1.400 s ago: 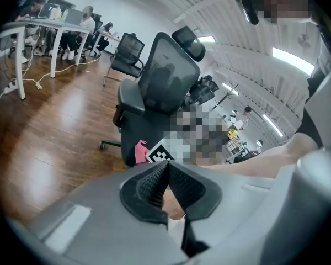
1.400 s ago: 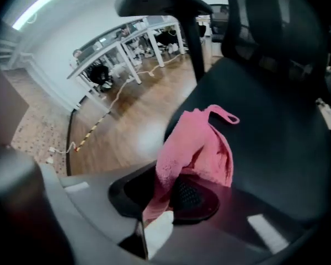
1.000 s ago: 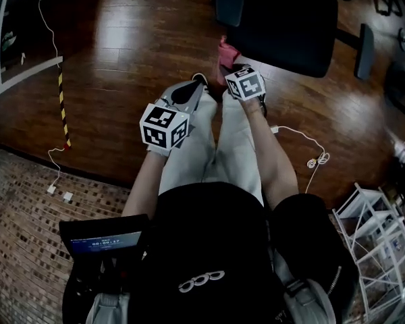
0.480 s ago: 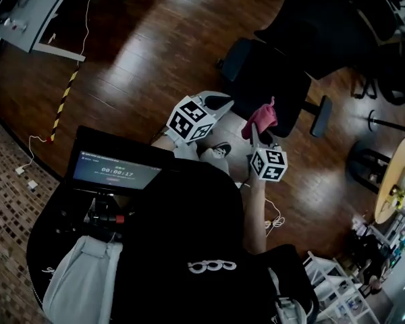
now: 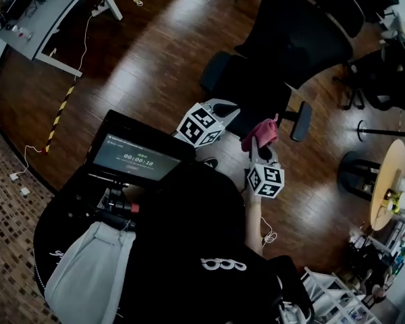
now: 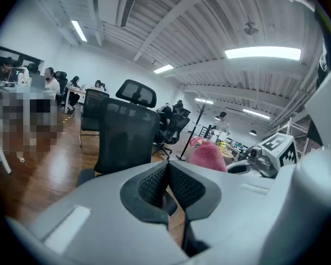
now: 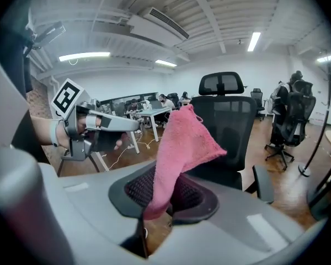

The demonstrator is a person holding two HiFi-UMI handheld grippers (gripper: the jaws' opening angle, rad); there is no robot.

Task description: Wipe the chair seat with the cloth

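Note:
A black mesh office chair (image 5: 256,79) stands on the wood floor ahead of me, its seat (image 5: 246,73) bare. My right gripper (image 5: 255,144) is shut on a pink cloth (image 5: 260,131), which stands up out of the jaws just short of the seat's front edge. In the right gripper view the pink cloth (image 7: 182,142) is clamped between the pads, with the chair (image 7: 227,131) behind it. My left gripper (image 5: 224,106) hovers left of the cloth, near the seat's front left corner. In the left gripper view the left gripper (image 6: 167,167) has its jaws together, holding nothing.
A grey desk (image 5: 47,12) with cables stands at the far left, with yellow-black tape (image 5: 61,110) on the floor. More black chairs (image 5: 368,73) and a round wooden table (image 5: 390,181) are at the right. A white rack (image 5: 341,295) is at the bottom right.
The right gripper has lifted the pink cloth from low beside the chair up to the seat's front. Both grippers rose, and the head view swung to show more of the room.

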